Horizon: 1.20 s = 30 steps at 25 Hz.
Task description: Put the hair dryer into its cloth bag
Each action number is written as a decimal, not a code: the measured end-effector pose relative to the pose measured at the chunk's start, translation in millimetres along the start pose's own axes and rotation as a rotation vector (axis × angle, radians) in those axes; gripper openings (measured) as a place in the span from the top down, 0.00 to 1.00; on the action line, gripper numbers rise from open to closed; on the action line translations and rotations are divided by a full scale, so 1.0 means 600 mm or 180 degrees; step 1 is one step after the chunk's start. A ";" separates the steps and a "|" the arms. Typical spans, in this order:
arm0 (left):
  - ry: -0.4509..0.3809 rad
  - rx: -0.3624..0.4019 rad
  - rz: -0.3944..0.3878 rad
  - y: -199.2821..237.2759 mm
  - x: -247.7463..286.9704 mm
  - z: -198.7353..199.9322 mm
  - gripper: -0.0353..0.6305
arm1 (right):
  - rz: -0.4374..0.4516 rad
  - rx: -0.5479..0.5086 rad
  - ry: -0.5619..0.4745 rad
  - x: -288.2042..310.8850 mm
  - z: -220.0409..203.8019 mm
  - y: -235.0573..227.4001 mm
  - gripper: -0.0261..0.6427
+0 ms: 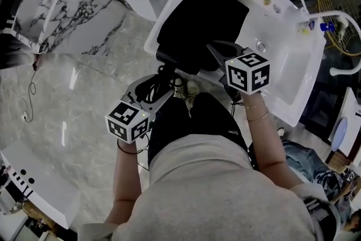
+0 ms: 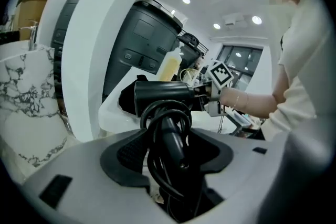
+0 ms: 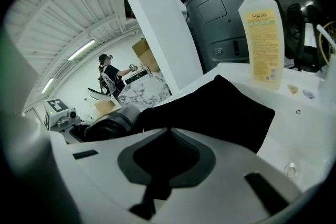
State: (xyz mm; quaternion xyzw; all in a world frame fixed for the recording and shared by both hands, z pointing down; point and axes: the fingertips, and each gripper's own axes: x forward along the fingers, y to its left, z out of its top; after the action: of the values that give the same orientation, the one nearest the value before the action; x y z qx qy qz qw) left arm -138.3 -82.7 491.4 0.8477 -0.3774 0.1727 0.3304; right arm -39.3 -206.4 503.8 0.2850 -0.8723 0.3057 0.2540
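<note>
The left gripper (image 2: 170, 144) was clamped tight on the handle of the black plastic hair dryer (image 2: 163, 96), holding it just beside the flat black cloth bag (image 3: 210, 107); the bag lay on the white washbasin counter (image 1: 282, 65). The right gripper (image 3: 168, 139) was all but closed, pinching the bag's near edge.

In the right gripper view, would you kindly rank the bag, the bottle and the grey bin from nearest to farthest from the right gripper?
1. bag, right at the jaws.
2. bottle, upper right, beyond the bag.
3. grey bin, behind the bottle.
</note>
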 end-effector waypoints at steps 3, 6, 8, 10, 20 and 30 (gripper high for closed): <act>0.0202 0.0207 -0.0022 0.000 0.009 -0.003 0.58 | 0.0027 -0.0018 -0.0030 -0.002 0.008 0.005 0.94; 0.0358 0.0351 -0.0042 0.001 0.018 -0.003 0.58 | 0.0030 -0.0027 -0.0041 -0.003 0.013 0.010 0.94; 0.0432 0.0385 -0.0053 0.004 0.024 -0.001 0.58 | 0.0027 -0.0039 -0.0064 -0.005 0.016 0.011 0.94; 0.0540 0.0439 -0.0051 0.009 0.028 0.000 0.58 | 0.0034 -0.0055 -0.0086 -0.009 0.021 0.013 0.94; 0.1042 0.0704 0.0195 0.023 0.057 0.029 0.58 | 0.0093 -0.0093 -0.0079 -0.014 0.024 0.033 0.94; 0.1195 0.0657 0.0544 0.044 0.095 0.058 0.59 | 0.0132 -0.0093 -0.0048 -0.014 0.010 0.047 0.94</act>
State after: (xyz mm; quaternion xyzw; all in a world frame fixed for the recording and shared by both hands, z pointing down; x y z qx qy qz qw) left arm -119.3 -150.1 508.5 0.7949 -0.3601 0.3924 0.2906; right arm -53.4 -189.2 483.4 0.2654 -0.8842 0.2960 0.2452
